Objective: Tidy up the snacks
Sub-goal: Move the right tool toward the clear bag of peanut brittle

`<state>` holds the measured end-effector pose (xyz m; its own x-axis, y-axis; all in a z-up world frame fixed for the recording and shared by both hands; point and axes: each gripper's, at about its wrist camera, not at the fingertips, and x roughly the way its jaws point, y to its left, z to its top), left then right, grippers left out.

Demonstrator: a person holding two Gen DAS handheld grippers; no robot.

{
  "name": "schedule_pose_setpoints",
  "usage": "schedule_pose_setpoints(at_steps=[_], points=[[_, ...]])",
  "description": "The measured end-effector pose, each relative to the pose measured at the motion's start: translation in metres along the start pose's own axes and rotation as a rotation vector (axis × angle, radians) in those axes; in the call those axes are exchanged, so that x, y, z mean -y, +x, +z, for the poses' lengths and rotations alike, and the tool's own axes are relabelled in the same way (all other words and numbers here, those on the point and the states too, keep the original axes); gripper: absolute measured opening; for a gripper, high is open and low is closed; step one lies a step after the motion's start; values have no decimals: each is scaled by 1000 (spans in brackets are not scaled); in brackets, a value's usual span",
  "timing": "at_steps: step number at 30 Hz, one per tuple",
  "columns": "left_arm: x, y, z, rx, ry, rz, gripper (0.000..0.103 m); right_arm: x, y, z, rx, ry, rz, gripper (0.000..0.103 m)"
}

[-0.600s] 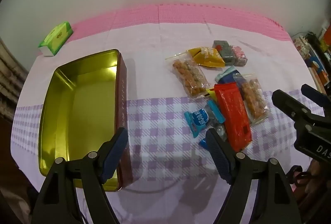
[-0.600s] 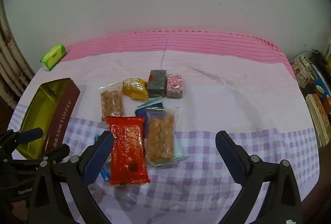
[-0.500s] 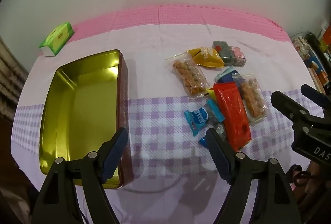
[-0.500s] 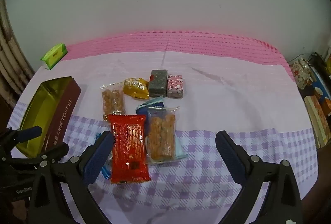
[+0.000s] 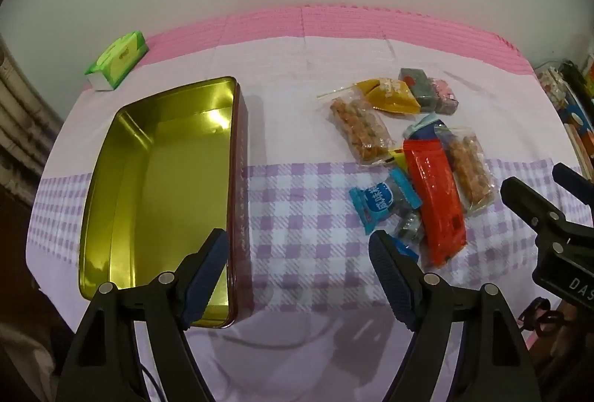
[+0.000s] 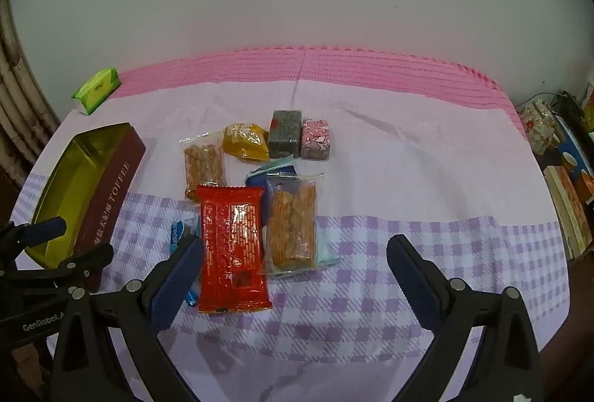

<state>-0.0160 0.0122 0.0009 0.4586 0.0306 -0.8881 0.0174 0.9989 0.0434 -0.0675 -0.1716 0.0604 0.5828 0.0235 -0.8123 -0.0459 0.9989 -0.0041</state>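
The left gripper [image 5: 297, 268] hangs above the near edge of the table with its jaws spread wide and nothing between them; its left finger sits over the near right corner of the toffee tin [image 5: 159, 194], its right finger just short of the snack pile. The right gripper [image 6: 295, 272] is likewise released and empty, its left finger beside the near end of the red packet [image 6: 232, 248]; it also shows at the right edge of the left wrist view.

The tin lies open on the left of the tablecloth [image 6: 427, 179], gold inside, maroon outside, with "TOFFEE" on its long wall; nothing lies in it. All the snacks are on the cloth to its right, apart from it: the red packet lies lengthwise, touching a clear bag of orange-brown pieces [image 6: 293, 225] on its right; a blue-wrapped candy [image 5: 378, 203] lies against its left side; farther back lie a second clear bag of brown pieces [image 6: 204, 162], a yellow packet [image 6: 245, 140], a grey block [image 6: 284, 134] and a pink patterned block [image 6: 315, 139], the two blocks touching side by side. A dark blue packet [image 6: 256, 181] pokes out under the clear bag.

A green tissue pack [image 5: 117, 60] sits at the far left corner, well apart from the rest.
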Motion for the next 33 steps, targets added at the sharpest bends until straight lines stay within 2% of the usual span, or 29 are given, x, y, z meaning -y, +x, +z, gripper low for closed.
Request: schedule_pose_setpoints(at_steps=[12,33], points=[[0,10,-3,-26,-1,0,78,-6,5,-2,-6,-14,-3,98],[-2,12,-3,-38,-1,1,78,-10,9,-2,-16,-17,12,88]])
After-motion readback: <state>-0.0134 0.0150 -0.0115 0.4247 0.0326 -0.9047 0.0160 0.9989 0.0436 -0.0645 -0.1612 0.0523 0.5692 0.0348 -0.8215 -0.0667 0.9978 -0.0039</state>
